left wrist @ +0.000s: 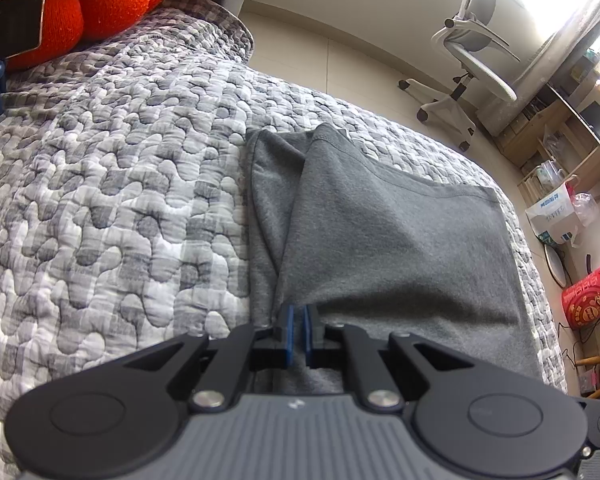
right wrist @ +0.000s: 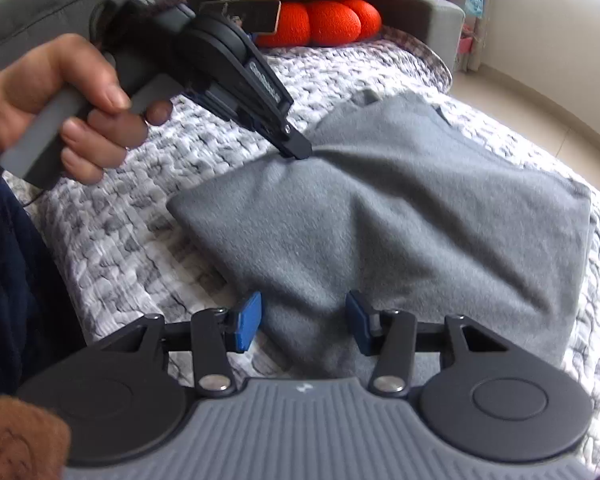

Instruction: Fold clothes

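Pinching grey garment point(left wrist: 380, 240), long axis away from left tool point(left wrist: 298, 326).

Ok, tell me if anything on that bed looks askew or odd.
The grey garment lies askew on the quilt, rumpled, not flat. The left gripper pinches a ridge near its far edge, with creases fanning out. The right gripper is open at the near edge. No damage or spill shows.

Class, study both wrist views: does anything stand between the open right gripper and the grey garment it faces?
Nothing visible does. The right gripper is open with the grey garment directly between its pads. The left gripper pinches the cloth farther along, outside that gap.
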Demonstrator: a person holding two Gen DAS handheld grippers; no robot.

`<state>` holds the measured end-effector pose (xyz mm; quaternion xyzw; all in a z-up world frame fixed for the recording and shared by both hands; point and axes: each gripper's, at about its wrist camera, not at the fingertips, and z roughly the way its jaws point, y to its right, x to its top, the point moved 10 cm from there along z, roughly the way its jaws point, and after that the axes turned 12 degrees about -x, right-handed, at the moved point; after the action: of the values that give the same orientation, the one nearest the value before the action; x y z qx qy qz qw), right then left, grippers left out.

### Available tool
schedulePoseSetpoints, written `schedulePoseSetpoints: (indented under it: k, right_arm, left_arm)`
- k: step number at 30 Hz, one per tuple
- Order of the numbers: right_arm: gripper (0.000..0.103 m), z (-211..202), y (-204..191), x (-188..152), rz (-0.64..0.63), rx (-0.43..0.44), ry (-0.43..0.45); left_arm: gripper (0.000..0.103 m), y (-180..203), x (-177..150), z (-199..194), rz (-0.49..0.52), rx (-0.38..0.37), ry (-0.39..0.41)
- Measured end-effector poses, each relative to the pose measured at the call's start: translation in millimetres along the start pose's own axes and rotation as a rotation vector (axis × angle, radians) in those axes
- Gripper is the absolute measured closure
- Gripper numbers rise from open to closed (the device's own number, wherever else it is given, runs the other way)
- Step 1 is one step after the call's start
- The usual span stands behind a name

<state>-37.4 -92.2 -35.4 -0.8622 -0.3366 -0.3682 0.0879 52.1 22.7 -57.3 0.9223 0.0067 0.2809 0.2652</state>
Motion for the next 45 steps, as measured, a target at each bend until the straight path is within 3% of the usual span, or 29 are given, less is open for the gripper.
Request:
schedulePoseSetpoints:
  k: [3, 8, 11, 14, 33, 36, 39, 41, 45]
  right_arm:
    - [0.052, -8.7, 8.0, 11.6, 0.065, 0.019, 0.040]
    - [0.053, 1.2, 45.7, 23.5, 0.245, -0.062, 0.037]
    - [0.082, 11.0, 66.9, 27.6, 0.381, -0.057, 0.014]
    - [0.085, 21.4, 76.8, 34.6, 0.430, -0.076, 0.004]
    - [0.089, 81.6, 107.7, 59.7, 0.507, -0.187, -0.009]
    - [0.089, 82.1, 106.2, 61.5, 0.492, -0.201, -0.010]
    - [0.085, 74.6, 106.1, 65.1, 0.490, -0.197, 0.002]
    - [0.077, 63.5, 104.7, 68.8, 0.497, -0.180, 0.034]
    - [0.077, 50.7, 98.3, 62.1, 0.492, -0.163, 0.014]
  left_arm:
    - [0.097, 1.3, 0.5, -0.4, 0.011, 0.004, -0.001]
    - [0.091, 8.5, 1.8, 0.2, 0.041, -0.004, 0.005]
    - [0.087, 9.8, 0.7, 3.7, 0.043, 0.001, 0.003]
    - [0.087, 11.5, 0.6, 4.3, 0.057, 0.010, 0.000]
    - [0.088, 9.7, -2.8, 0.0, 0.077, -0.015, -0.010]
    - [0.088, 12.1, 4.7, -5.8, 0.076, -0.027, 0.031]
    - [0.087, 23.5, 13.9, -12.1, 0.077, -0.096, 0.070]
    - [0.087, 29.4, 15.3, -10.9, 0.084, -0.107, 0.072]
    - [0.087, 31.3, 10.1, 2.2, 0.078, -0.107, 0.037]
